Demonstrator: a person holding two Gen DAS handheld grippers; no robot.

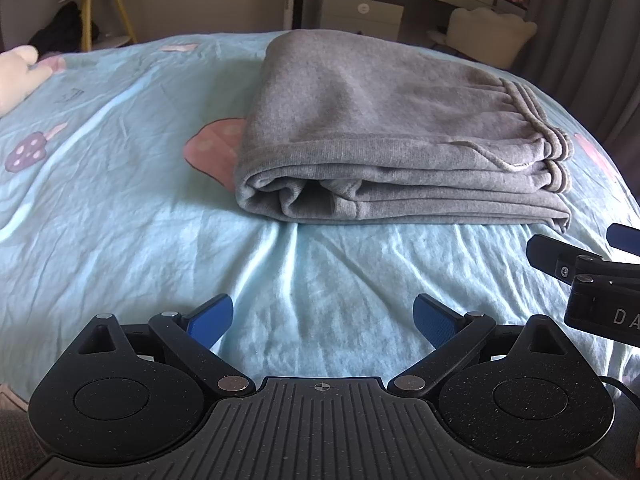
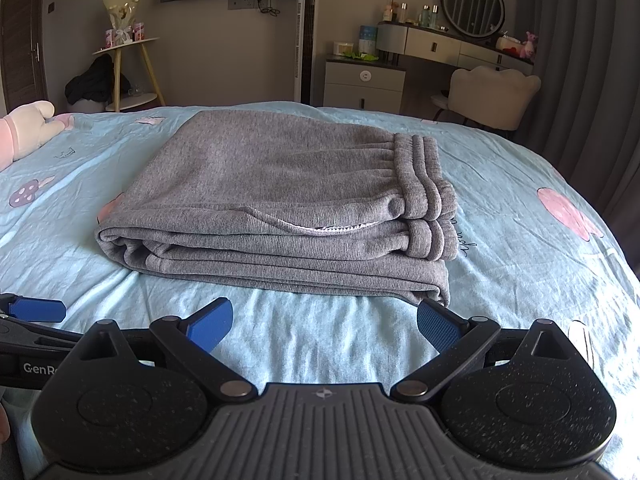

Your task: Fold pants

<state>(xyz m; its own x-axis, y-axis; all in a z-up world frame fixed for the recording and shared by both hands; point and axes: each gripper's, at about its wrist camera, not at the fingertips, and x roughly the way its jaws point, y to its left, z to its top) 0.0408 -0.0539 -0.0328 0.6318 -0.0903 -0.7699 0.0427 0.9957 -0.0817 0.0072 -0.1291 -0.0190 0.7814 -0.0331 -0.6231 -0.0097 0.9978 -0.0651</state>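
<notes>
Grey sweatpants lie folded into a thick rectangular stack on the light blue bedsheet, waistband to the right. My left gripper hovers open just in front of the stack, nothing between its blue pads. Beside it, my right gripper is open too, near the stack's front right corner and apart from it. Each gripper shows at the edge of the other's view: the right one and the left one.
A pink and white plush toy lies at the bed's left edge. Beyond the bed stand a small side table, a drawer unit, a vanity desk with mirror and a cream chair. Dark curtains hang at right.
</notes>
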